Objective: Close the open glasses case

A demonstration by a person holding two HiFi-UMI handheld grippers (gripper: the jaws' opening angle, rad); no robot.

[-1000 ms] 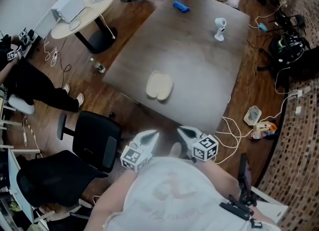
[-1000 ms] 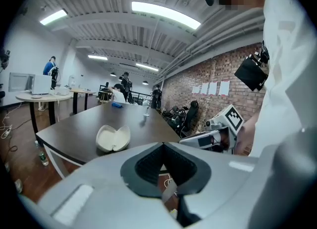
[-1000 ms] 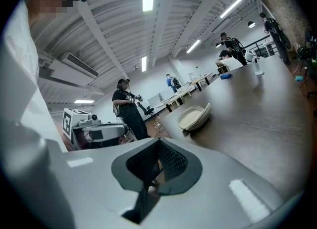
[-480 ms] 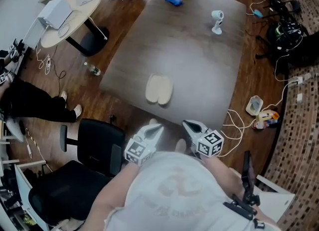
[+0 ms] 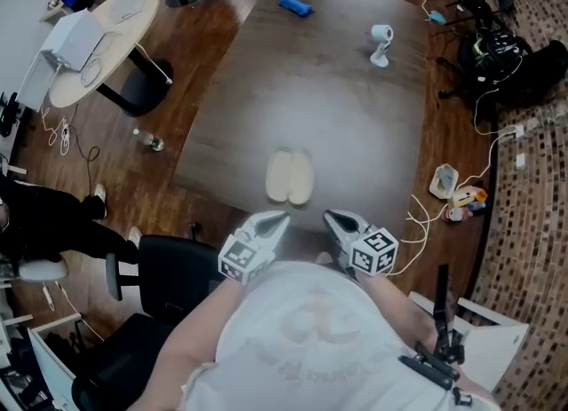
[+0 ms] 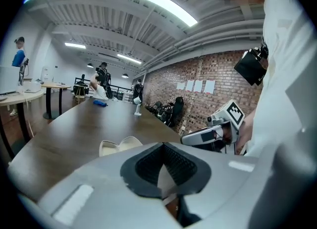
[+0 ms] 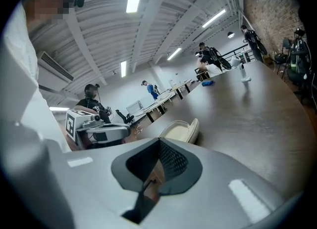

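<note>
The open glasses case [image 5: 289, 176] is cream and lies with both halves spread flat near the front edge of the dark brown table [image 5: 337, 107]. Both grippers hover side by side just short of that edge, pointing at the case. My left gripper [image 5: 277, 219] is shut and empty, slightly left of the case. My right gripper [image 5: 332, 217] is shut and empty, slightly right of it. In the left gripper view the case [image 6: 119, 145] shows just past the closed jaws. In the right gripper view the case [image 7: 181, 130] lies ahead, apart from the jaws.
A blue object [image 5: 295, 5] and a small white device on a stand [image 5: 380, 43] sit at the table's far end. A black chair [image 5: 173, 267] stands left of me. Cables [image 5: 424, 218] trail on the floor at right. A round white table [image 5: 98, 41] is far left.
Both grippers have moved forward toward the table edge, so the case now lies closer in front of their tips. Both stay shut.
</note>
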